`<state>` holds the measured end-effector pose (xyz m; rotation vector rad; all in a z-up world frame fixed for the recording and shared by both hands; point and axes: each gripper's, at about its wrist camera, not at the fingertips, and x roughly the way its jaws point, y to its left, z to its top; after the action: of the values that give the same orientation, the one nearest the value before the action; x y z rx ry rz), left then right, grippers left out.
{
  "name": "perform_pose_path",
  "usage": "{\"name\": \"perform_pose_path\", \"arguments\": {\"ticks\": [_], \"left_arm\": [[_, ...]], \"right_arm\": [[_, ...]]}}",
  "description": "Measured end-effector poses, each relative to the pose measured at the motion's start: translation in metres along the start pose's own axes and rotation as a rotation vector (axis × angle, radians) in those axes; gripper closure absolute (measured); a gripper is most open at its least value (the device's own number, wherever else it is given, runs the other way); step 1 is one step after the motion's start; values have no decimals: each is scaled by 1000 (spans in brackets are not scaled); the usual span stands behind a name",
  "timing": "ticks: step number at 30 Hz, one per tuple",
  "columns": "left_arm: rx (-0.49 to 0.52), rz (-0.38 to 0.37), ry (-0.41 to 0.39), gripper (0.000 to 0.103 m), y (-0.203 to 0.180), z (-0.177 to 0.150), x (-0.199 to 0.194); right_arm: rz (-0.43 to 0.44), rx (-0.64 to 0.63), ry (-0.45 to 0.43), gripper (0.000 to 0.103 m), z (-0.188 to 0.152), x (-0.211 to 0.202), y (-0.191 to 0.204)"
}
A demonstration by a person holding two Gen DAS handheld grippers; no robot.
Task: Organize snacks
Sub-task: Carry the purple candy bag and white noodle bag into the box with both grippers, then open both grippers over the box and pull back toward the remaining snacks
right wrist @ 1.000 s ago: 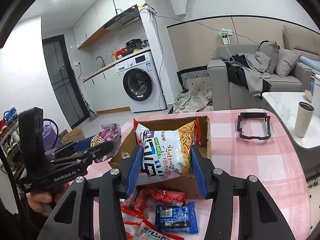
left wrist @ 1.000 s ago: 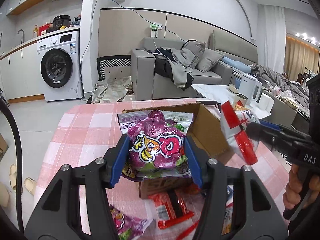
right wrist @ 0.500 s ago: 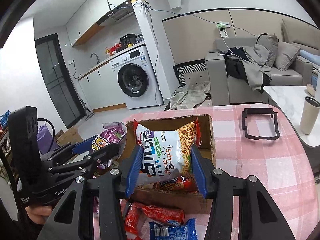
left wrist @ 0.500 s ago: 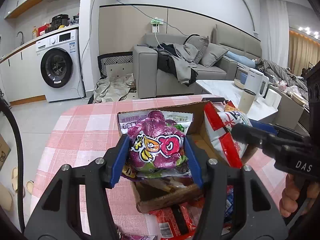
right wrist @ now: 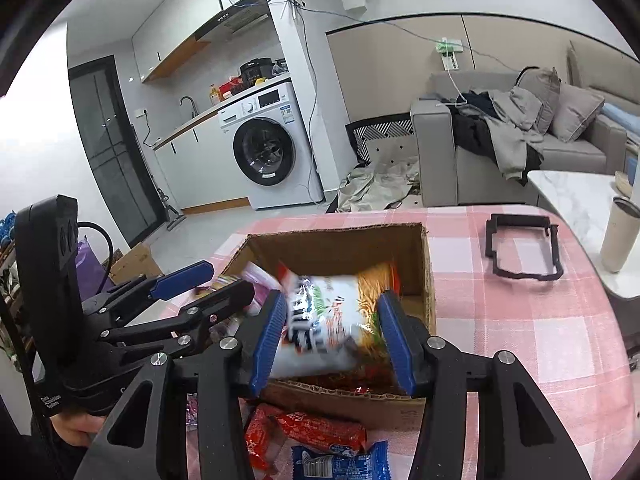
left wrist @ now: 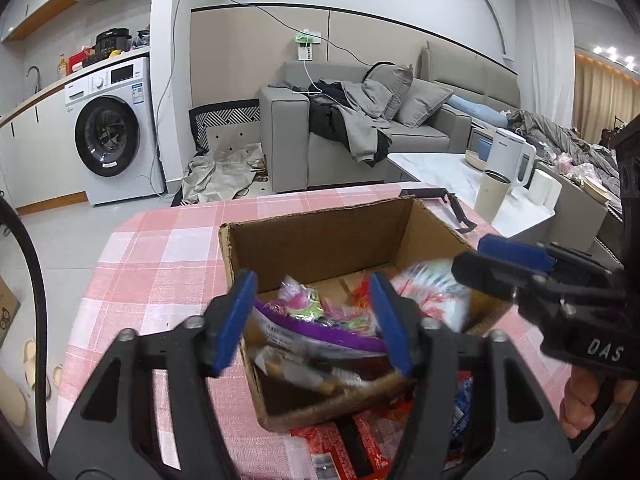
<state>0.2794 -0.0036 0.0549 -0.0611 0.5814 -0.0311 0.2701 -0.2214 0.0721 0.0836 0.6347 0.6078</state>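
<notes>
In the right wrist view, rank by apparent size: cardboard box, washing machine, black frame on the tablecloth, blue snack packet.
1. Cardboard box
2. Washing machine, though it stands much farther off
3. Black frame
4. Blue snack packet, cut off by the picture's edge, so unsure

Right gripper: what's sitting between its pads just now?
The white noodle snack bag, over the cardboard box, sits between the right gripper pads; right wrist view shows it.

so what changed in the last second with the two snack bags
Both grippers moved in over the cardboard box. The left gripper is opening, its purple snack bag dropping in. The right gripper remains clamped on the noodle bag. Box and loose packets stayed put.
</notes>
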Motion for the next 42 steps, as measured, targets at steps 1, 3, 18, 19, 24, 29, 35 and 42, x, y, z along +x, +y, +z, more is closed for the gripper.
{"name": "perform_pose_path", "arguments": {"ticks": [1, 3, 18, 19, 24, 29, 35, 42], "left_arm": [[-3, 5, -1, 21, 0, 0, -2], [-4, 11, -13, 19, 2, -4, -11], [-34, 2, 1, 1, 25, -56, -91], [-32, 6, 0, 1, 26, -60, -96], [-13, 20, 15, 1, 25, -80, -112], [-1, 19, 36, 1, 20, -93, -119], [-7, 6, 64, 1, 13, -102, -116], [-3, 0, 113, 1, 1, -118, -108]], "right_arm": [[-6, -5, -5, 52, 1, -3, 0], [-1, -4, -13, 51, 1, -10, -1], [-12, 21, 60, 0, -50, -66, -7], [-15, 18, 63, 0, -54, -68, -6], [-11, 9, 84, 0, -70, -76, -2], [31, 32, 134, 0, -78, -79, -3], [17, 25, 167, 0, -82, -79, 0], [-19, -42, 270, 0, -98, -64, 10]]}}
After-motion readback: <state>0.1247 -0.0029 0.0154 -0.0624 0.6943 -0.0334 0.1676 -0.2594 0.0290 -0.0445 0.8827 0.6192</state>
